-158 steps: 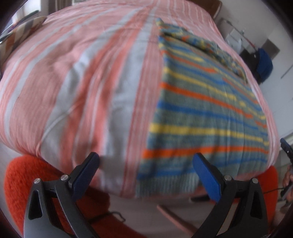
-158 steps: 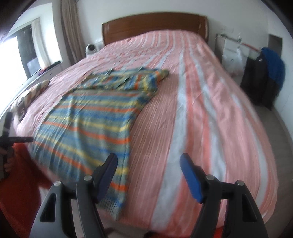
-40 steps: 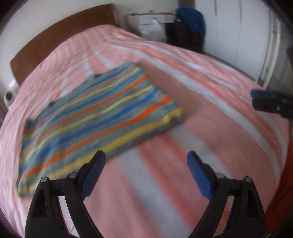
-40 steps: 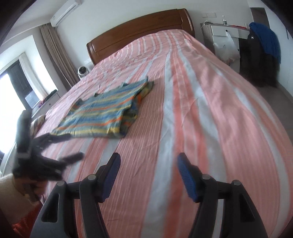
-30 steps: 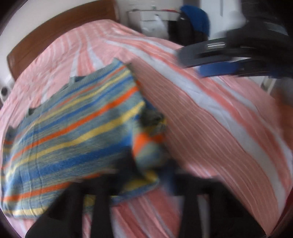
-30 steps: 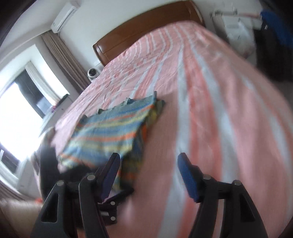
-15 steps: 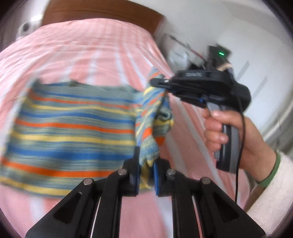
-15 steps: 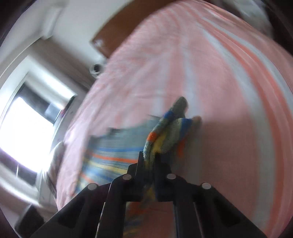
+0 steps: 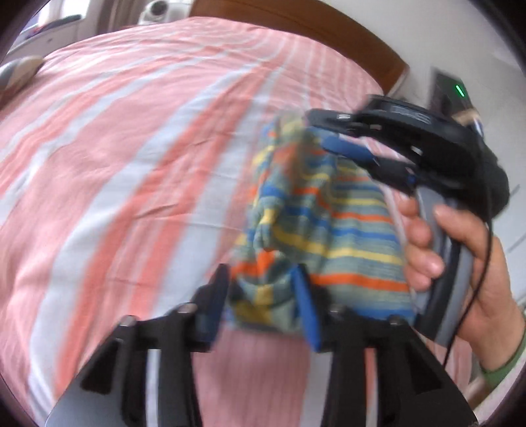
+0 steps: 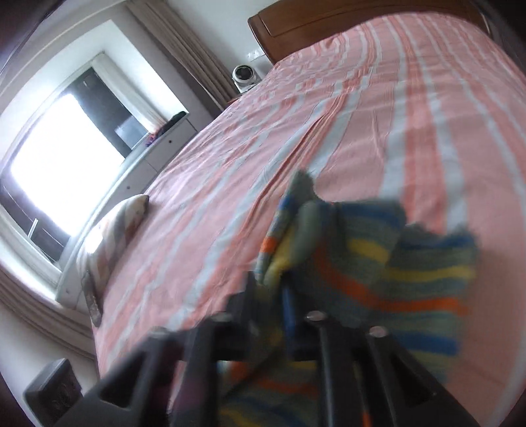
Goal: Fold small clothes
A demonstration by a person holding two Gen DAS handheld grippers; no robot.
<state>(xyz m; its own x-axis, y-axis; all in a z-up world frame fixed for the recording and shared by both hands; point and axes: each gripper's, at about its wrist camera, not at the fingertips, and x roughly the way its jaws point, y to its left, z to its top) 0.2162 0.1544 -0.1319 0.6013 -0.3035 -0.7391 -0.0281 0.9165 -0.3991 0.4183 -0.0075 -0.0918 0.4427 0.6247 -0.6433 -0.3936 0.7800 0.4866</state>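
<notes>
Lying bunched between the two tools, the striped knit garment (image 9: 332,230) is a soft, ribbed weave of grey-green crossed by blue, yellow and orange bands, folded over on itself on the pink-and-white striped bedsheet (image 9: 115,147), whose cotton shows fine creases. Its near corner sits in the gap of the left gripper (image 9: 259,305), between the blue ridged pads; the jaws are opening and stand about half apart, the cloth loose between them rather than pinched. Ahead and to the right of that tool, the right gripper (image 9: 358,157) reaches in from the side over the far edge of the garment, its black body tilted downward, held by a hand (image 9: 460,262) with fingers wrapped round the grey handle. In the right wrist view a rumpled fold of the knit rises between the right gripper's own jaws (image 10: 273,295), which are also opening; motion blur hides whether the pads touch the cloth. A wooden headboard (image 10: 312,26) lies far ahead.
</notes>
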